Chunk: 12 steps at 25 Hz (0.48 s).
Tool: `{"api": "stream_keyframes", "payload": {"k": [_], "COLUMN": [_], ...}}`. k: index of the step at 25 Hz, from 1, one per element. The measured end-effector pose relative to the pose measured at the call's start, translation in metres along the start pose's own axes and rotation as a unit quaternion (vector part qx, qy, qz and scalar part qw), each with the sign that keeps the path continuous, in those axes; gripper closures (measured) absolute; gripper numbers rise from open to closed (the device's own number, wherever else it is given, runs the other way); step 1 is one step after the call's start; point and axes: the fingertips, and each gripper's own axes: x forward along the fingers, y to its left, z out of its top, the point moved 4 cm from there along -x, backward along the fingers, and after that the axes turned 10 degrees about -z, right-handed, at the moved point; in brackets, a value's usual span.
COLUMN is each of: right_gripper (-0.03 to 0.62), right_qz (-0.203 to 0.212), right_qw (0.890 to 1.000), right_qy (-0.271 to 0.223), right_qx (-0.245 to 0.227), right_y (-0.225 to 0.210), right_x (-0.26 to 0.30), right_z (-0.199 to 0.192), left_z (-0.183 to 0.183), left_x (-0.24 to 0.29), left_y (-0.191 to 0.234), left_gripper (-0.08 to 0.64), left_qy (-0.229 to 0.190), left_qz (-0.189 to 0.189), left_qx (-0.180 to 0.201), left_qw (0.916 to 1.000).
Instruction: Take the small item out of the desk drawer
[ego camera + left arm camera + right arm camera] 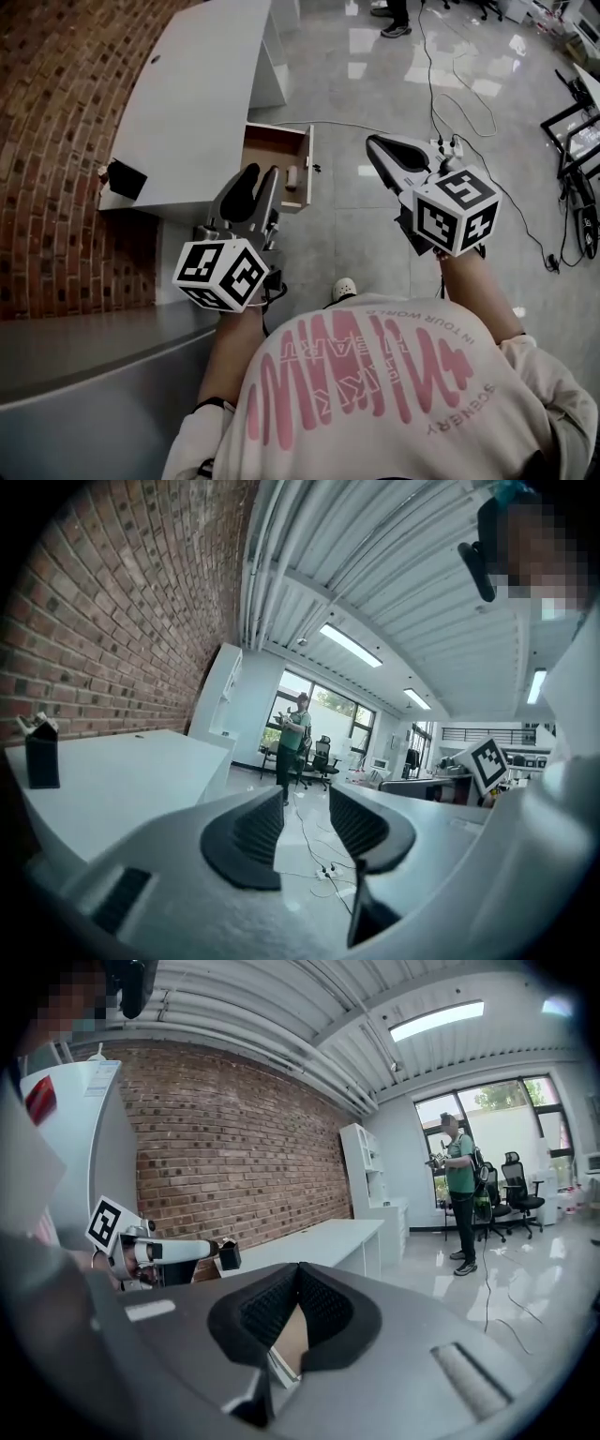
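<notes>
The desk drawer (265, 150) stands pulled out from the white desk (197, 103), its brown inside showing. A small pale item (292, 176) lies near the drawer's right wall. My left gripper (262, 178) hovers just in front of the drawer, open, with nothing between its jaws; through the gap in the left gripper view (305, 822) only floor shows. My right gripper (377, 142) hangs to the right of the drawer over the floor, shut on nothing. In the right gripper view (298, 1283) its pads meet, and a strip of the brown drawer (291, 1340) shows below them.
A small black box (125, 178) sits on the desk's near corner by the brick wall (47, 141). A power strip (444, 145) and cables lie on the tiled floor at right. A grey counter (75, 347) is at lower left. A person (459, 1194) stands far off by office chairs.
</notes>
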Motion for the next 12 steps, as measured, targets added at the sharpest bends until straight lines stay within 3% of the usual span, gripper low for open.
{"api": "stream_keyframes", "payload": {"k": [4,12], "right_gripper": [0.583,0.583], "right_qz": [-0.014,-0.037], "right_qw": [1.0,0.999], "right_qy": [0.008,0.038], "right_qx": [0.006,0.01], "right_y": [-0.009,-0.016], "right_x": [0.006,0.016], "right_z": [-0.005,-0.022], "left_z": [-0.011,-0.056], "left_x": [0.01,0.021], "left_y": [0.016,0.05], "left_gripper": [0.414,0.419], "left_qy": [0.009,0.085], "left_qz": [-0.005,0.022], "left_qx": [-0.021,0.003], "left_qw": [0.9997,0.9962]}}
